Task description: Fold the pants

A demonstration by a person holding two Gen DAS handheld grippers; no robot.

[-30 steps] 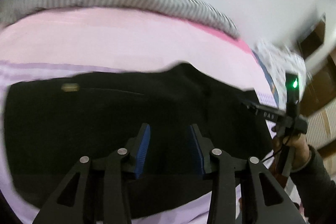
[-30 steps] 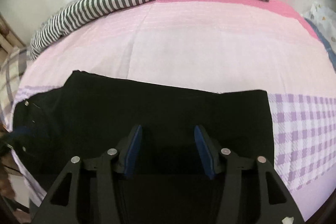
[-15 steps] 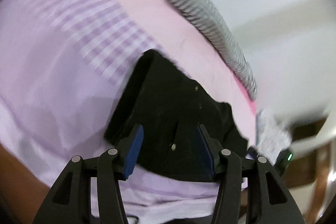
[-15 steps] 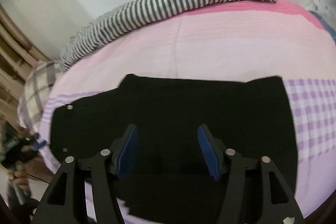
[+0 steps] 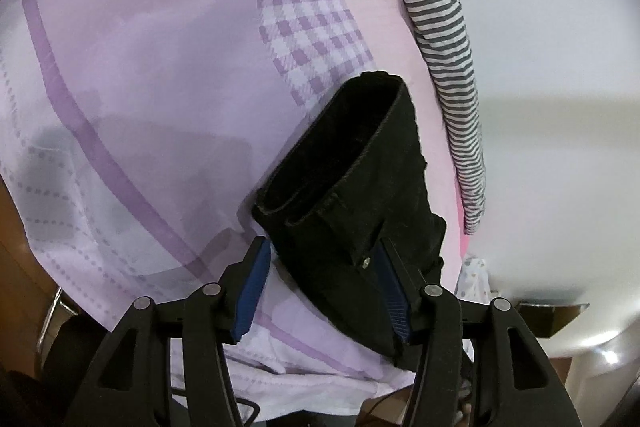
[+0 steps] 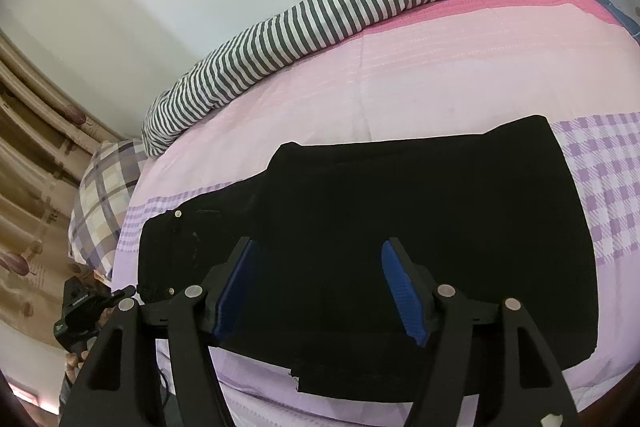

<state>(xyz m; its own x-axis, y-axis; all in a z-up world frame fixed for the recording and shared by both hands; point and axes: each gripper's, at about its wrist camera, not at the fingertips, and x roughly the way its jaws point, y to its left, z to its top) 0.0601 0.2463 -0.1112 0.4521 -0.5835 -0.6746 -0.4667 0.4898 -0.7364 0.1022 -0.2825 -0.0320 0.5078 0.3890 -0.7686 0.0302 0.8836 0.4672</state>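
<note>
Two grippers are gaping wide above black pants [image 6: 400, 227] lying flat on the bed [image 6: 440, 75]. The left gripper [image 5: 320, 287] is hovering at the waistband end, the right gripper [image 6: 324, 291] over the middle, neither grasping anything.

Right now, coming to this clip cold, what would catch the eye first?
The black pants lie folded across the pink and lilac bedsheet, a dark block in the middle of the right wrist view. The left gripper is open astride the pants' waistband end, and the right gripper is open above the fabric. Behind, a striped cloth runs along the bed's far edge by the wall.
</note>
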